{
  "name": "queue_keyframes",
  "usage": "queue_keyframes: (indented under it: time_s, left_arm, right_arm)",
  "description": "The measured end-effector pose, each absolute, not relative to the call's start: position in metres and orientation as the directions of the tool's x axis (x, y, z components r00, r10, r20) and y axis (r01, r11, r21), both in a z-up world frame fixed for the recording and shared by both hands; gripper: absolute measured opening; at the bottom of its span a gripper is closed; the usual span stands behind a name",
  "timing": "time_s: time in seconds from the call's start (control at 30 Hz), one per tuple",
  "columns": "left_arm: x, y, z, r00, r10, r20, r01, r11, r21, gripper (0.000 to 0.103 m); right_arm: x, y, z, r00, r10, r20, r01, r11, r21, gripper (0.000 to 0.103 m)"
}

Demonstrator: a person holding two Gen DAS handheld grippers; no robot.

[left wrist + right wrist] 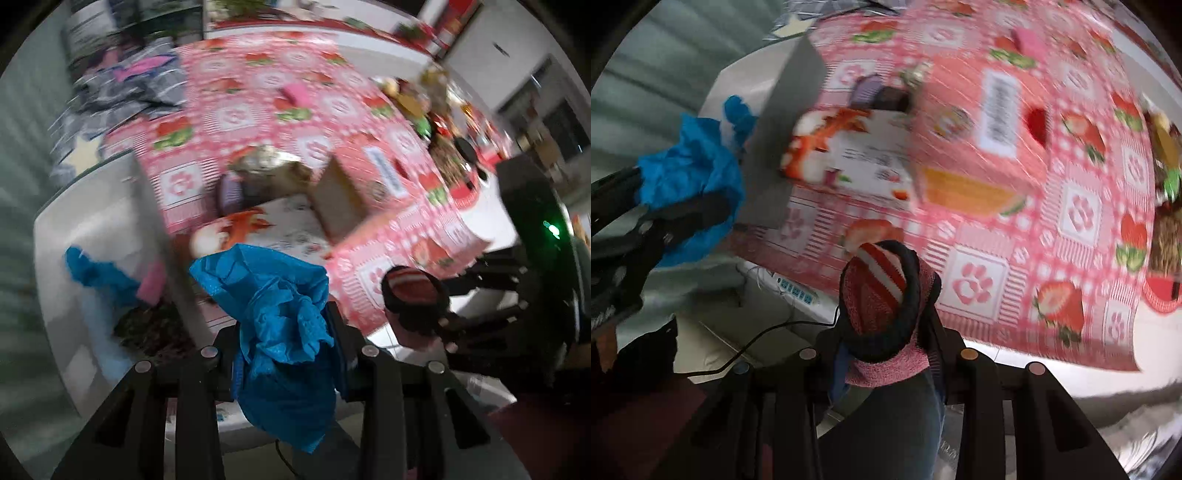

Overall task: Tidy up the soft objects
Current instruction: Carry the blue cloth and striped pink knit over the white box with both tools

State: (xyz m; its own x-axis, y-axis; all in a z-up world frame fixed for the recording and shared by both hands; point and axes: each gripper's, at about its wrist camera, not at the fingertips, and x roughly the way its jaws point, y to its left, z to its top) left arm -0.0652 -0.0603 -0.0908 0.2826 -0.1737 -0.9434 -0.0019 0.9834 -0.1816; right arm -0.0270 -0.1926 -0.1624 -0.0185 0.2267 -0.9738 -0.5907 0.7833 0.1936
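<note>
My left gripper [284,332] is shut on a crumpled blue plastic cover [277,314], held in the air at the table's near-left corner; it also shows in the right wrist view [690,173]. My right gripper [886,325] is shut on a rolled red, white and pink knit sock with a dark cuff [882,295], held above the table's front edge; the sock also shows in the left wrist view [413,291]. Both views are motion-blurred.
A table with a pink strawberry-print cloth [1052,221] carries a pink carton [990,122], a white printed box [857,155] and clutter at the far right [443,122]. A white bin [85,229] with blue and pink items stands at left. A power strip [798,291] lies on the floor.
</note>
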Motion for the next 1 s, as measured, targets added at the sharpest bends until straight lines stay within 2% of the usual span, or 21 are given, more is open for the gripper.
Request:
queue_keyframes:
  time_s: [0.2,1.0]
  left_arm:
    - [-0.078,-0.030,-0.094,0.306,-0.157,-0.939,-0.110,0.974,-0.199,0.039]
    - [-0.112,0.038,-0.098,0.365,-0.106,-0.925,-0.326,0.916,-0.234,0.040]
  right_arm:
    - [-0.034,-0.162,-0.150,-0.005,0.218,-0.976,-0.660,0.732,0.167,0.038]
    - [-0.036,-0.102,-0.123,0.024,0.220,-0.975,-0.758,0.640,0.126,0.038]
